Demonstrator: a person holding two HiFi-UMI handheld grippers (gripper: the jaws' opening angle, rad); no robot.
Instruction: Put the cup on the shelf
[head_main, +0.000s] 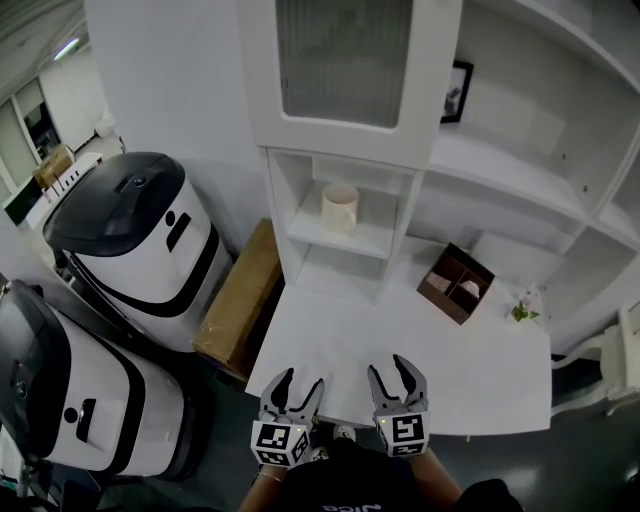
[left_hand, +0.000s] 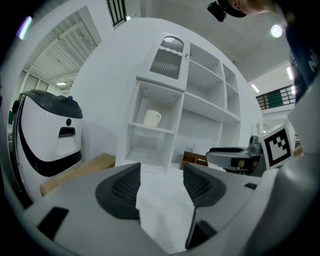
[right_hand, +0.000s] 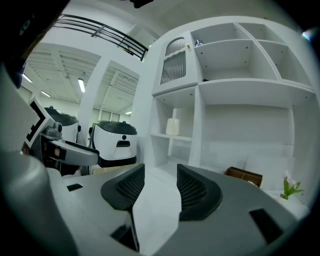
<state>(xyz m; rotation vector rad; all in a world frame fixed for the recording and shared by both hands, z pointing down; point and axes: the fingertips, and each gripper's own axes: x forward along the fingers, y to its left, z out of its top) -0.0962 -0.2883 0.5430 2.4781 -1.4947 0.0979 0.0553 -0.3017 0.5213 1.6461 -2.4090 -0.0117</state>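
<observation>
- The cup (head_main: 339, 208) stands upright on the middle shelf (head_main: 375, 235) of the narrow open bay, under the door with the ribbed pane. By how things lie, the task looks done.
- In the left gripper view the cup (left_hand: 152, 118) shows a handle (left_hand: 159, 118) on its right side. In the right gripper view the cup (right_hand: 172, 126) reads as a plain pale cylinder.
- Judging by its look, it is a glazed ceramic mug: stiff, fairly light, smooth enough to slip and likely to chip if it is knocked against the bay's posts.
- If it had to be taken again, the best hold seems to be across the body below the rim, with the pads on opposite walls. The handle is thin and would let the cup swing.
- The bay is narrow, so I judge that a gripper would have to go in straight from the front.
- The left gripper (head_main: 300, 385) hangs over the near edge of the table (head_main: 400, 340), well apart from the cup. Its jaws stand wide apart, and its own view shows only bare tabletop between the pads (left_hand: 127, 187).
- The right gripper (head_main: 392, 378) is just beside it at the same edge. Its jaws are also parted, a little less widely, with nothing between them or touching them in the right gripper view (right_hand: 156, 186).
- Neither gripper holds anything.
</observation>
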